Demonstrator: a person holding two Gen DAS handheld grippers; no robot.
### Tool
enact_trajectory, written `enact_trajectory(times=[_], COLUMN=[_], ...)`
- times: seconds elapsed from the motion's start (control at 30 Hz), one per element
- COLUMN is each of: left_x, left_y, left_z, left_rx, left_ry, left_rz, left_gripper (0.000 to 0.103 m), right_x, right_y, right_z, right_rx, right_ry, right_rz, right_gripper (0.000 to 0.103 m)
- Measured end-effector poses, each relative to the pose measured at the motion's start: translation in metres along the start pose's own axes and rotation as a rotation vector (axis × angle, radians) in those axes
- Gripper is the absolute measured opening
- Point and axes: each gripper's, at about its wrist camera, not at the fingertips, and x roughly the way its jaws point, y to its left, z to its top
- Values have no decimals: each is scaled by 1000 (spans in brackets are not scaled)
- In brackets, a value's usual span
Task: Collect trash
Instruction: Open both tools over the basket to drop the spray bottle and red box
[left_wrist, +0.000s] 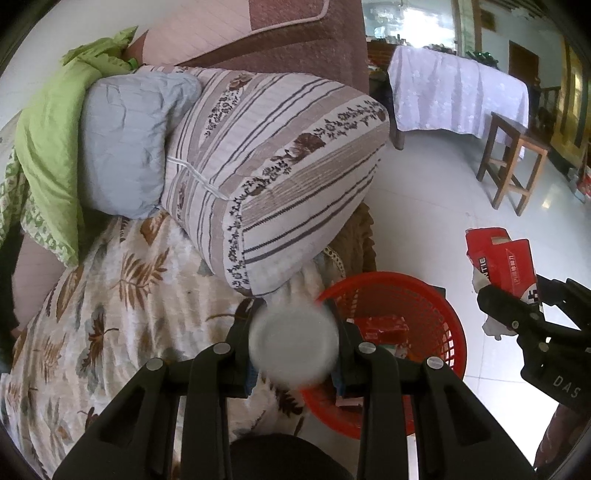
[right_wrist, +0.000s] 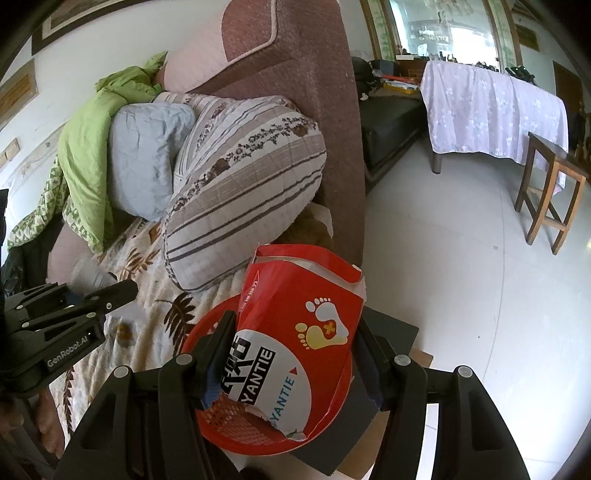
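Observation:
My left gripper (left_wrist: 293, 332) is shut on a pale round container (left_wrist: 293, 347). It is blurred and seen end-on, over the sofa edge just left of the red mesh basket (left_wrist: 448, 332). Red packaging scraps (left_wrist: 384, 328) lie in the basket. My right gripper (right_wrist: 295, 325) is shut on a torn red carton (right_wrist: 295, 325) with footprint marks, held above the red mesh basket (right_wrist: 236, 424). In the left wrist view the right gripper (left_wrist: 517, 310) and the red carton (left_wrist: 502, 258) hang right of the basket. The left gripper (right_wrist: 110, 295) shows at the left of the right wrist view.
The basket stands on a dark box (right_wrist: 391, 332) beside a sofa with a leaf-print blanket (left_wrist: 110, 295), a striped cushion (left_wrist: 280, 166), a blue pillow (left_wrist: 125, 140) and a green quilt (left_wrist: 51, 147). A cloth-covered table (left_wrist: 458, 92) and wooden stool (left_wrist: 513, 162) stand across the tiled floor.

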Motion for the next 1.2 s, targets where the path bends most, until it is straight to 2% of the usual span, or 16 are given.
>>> enact_trajectory(times=[0.4, 1.03, 1.1, 1.17, 1.2], left_x=[24, 70, 72, 71, 68], left_y=[2, 6, 7, 9, 10], left_z=[-9, -17, -18, -18, -18], left_rx=[-22, -94, -104, -111, -113], left_ry=[61, 155, 150, 133, 113], left_rz=[-25, -129, -140, -153, -156], left_gripper=[29, 29, 36, 70, 75], right_x=[13, 46, 48, 51, 53], right_y=[5, 6, 4, 1, 0], right_z=[-8, -13, -12, -12, -12], right_rx=[-10, 15, 27, 46, 56], right_ry=[38, 97, 96, 100, 102], right_rz=[14, 37, 43, 53, 59], right_gripper=[64, 65, 66, 73, 74])
